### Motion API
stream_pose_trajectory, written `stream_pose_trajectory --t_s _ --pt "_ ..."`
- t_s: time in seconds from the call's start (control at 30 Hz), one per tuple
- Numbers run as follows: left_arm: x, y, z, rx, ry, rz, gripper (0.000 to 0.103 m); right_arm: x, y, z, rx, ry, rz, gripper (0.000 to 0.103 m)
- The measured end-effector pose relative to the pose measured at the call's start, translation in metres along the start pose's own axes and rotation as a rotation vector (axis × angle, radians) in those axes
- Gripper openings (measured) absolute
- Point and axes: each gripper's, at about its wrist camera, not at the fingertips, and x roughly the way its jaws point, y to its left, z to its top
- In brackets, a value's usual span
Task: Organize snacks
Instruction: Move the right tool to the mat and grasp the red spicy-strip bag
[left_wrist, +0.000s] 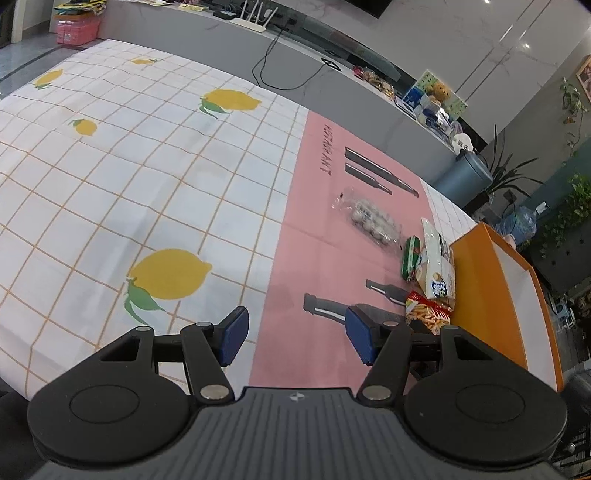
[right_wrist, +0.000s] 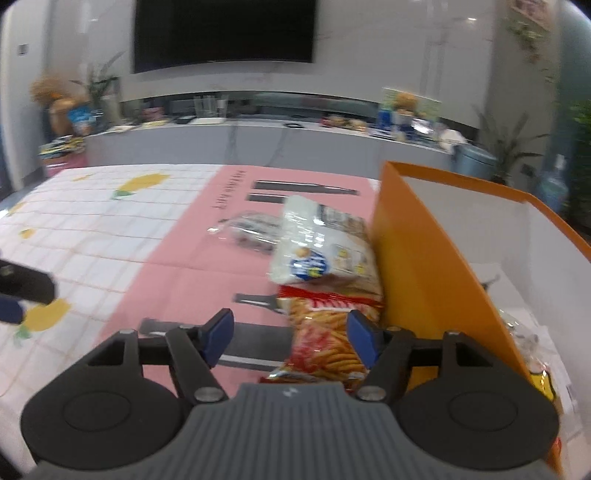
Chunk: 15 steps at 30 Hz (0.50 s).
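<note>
The table (left_wrist: 110, 192) wears a thin white cloth gridded in orange lines and printed with flat yellow lemons; over it lies a smooth pink mat (left_wrist: 317, 236) bearing dark cutlery silhouettes. Along the mat's right edge stands a stiff orange cardboard box (right_wrist: 417, 258), white inside, its near wall upright and sharp-cornered.

The snacks sit in a loose row beside that box. Farthest back is a crinkly clear bag (left_wrist: 373, 219) of pale round pieces. Nearer, a small green packet (left_wrist: 410, 258) lies against a puffy white bag (right_wrist: 321, 243) with a blue round logo, which leans on the box wall. Closest is a glossy red bag (right_wrist: 325, 339) printed with orange sticks, touching the white bag's lower edge.

The right gripper (right_wrist: 291, 332) has its blue, flat-faced pads spread apart, hanging low over the red bag; the right pad overlaps the bag, though I cannot tell if it touches. The left gripper (left_wrist: 295, 332) also stands apart, nothing between its pads, above the seam where cloth meets mat. Some wrapped items lie inside the box, blurred.
</note>
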Motion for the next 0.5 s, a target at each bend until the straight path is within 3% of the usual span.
stream_pose_trajectory --t_s 0.13,0.3,0.37,0.43,0.5 --pt "0.002 -0.003 -0.003 0.014 0.008 0.0 0.071 0.018 0.007 -0.006 0.007 0.013 -0.053 0.069" --pt "0.002 -0.006 -0.005 0.025 0.011 0.0 0.071 0.034 0.025 -0.012 -0.053 0.008 -0.173 0.081" --pt "0.002 -0.006 -0.005 0.025 0.012 0.001 0.071 0.041 0.027 -0.015 -0.054 0.01 -0.203 0.081" --pt "0.002 -0.006 -0.005 0.025 0.012 0.001 0.071 0.045 0.031 -0.02 -0.079 0.002 -0.228 0.079" --pt "0.002 -0.006 -0.005 0.029 0.014 -0.001 0.071 0.046 0.029 -0.02 -0.075 -0.001 -0.24 0.063"
